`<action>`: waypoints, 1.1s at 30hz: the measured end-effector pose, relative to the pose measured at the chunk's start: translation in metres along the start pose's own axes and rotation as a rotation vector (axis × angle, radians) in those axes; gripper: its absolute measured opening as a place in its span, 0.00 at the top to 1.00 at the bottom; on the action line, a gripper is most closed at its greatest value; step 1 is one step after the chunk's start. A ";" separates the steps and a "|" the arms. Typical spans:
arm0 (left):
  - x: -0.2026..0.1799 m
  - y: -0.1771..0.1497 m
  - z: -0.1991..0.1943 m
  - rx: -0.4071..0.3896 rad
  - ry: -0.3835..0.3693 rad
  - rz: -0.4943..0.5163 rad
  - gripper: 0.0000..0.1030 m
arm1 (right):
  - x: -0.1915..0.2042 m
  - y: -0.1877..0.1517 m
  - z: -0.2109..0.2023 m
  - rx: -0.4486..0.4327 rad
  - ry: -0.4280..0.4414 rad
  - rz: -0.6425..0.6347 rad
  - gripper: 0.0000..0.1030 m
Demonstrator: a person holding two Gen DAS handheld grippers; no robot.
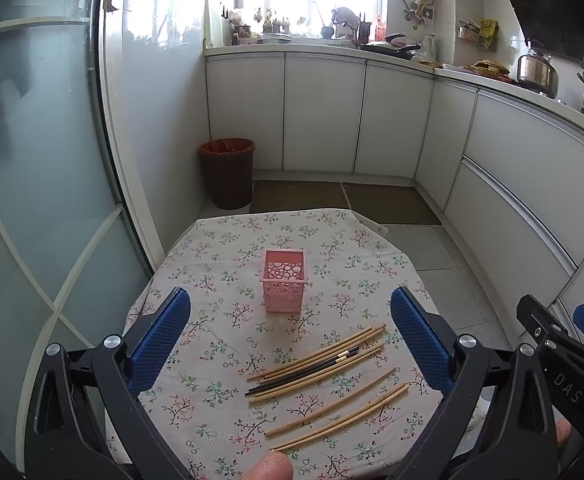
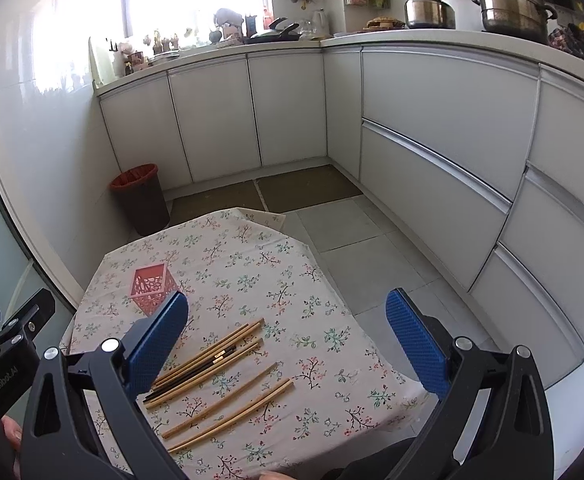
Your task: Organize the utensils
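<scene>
Between spread jaws, chopsticks (image 1: pixel 323 376) flat.

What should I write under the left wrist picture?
Open left gripper above loose chopsticks and a pink holder on the flowery table.

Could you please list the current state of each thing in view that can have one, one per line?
Left gripper: jaws open, holding nothing.
Right gripper: jaws open, holding nothing.
Pink utensil holder: upright on the tablecloth, empty.
Bamboo chopsticks: lying loose on the tablecloth.
Dark chopsticks: lying flat among the bamboo ones.
Trash bin: upright on the floor, red liner fitted.
</scene>
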State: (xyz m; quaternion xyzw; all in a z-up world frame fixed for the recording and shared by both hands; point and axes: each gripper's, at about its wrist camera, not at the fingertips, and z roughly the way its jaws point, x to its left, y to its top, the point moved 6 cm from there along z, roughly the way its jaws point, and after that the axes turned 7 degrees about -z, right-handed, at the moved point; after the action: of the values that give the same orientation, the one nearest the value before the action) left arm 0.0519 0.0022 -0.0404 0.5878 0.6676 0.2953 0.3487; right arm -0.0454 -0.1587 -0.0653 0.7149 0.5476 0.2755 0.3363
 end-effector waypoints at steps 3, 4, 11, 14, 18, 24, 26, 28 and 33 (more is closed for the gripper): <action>0.001 0.000 -0.001 -0.004 0.003 -0.003 0.07 | 0.000 0.001 -0.001 -0.005 -0.005 -0.002 0.06; 0.001 0.000 -0.001 -0.004 0.001 -0.002 0.07 | 0.000 0.001 -0.001 -0.004 -0.006 -0.001 0.06; 0.002 0.001 -0.001 -0.006 0.000 -0.006 0.07 | -0.002 0.002 -0.002 -0.004 -0.007 0.001 0.06; 0.003 0.001 -0.002 -0.010 0.002 -0.009 0.07 | -0.002 0.001 -0.002 -0.006 -0.007 0.000 0.06; 0.003 0.001 -0.003 -0.012 0.001 -0.009 0.07 | -0.003 0.002 -0.003 -0.005 -0.008 -0.004 0.06; 0.003 0.001 -0.005 -0.020 -0.001 -0.008 0.07 | -0.004 0.003 -0.007 -0.013 -0.013 -0.004 0.06; 0.003 0.000 -0.005 -0.020 -0.001 -0.008 0.07 | -0.004 0.003 -0.007 -0.012 -0.012 -0.002 0.06; 0.003 0.000 -0.006 -0.023 0.000 -0.009 0.07 | -0.004 0.002 -0.007 -0.011 -0.012 0.000 0.06; 0.002 0.000 -0.007 -0.027 -0.002 -0.009 0.07 | -0.005 0.002 -0.008 -0.009 -0.011 0.003 0.06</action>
State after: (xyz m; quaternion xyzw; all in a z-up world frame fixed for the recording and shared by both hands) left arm 0.0461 0.0040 -0.0364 0.5803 0.6659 0.3022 0.3584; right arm -0.0510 -0.1623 -0.0587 0.7156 0.5435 0.2744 0.3422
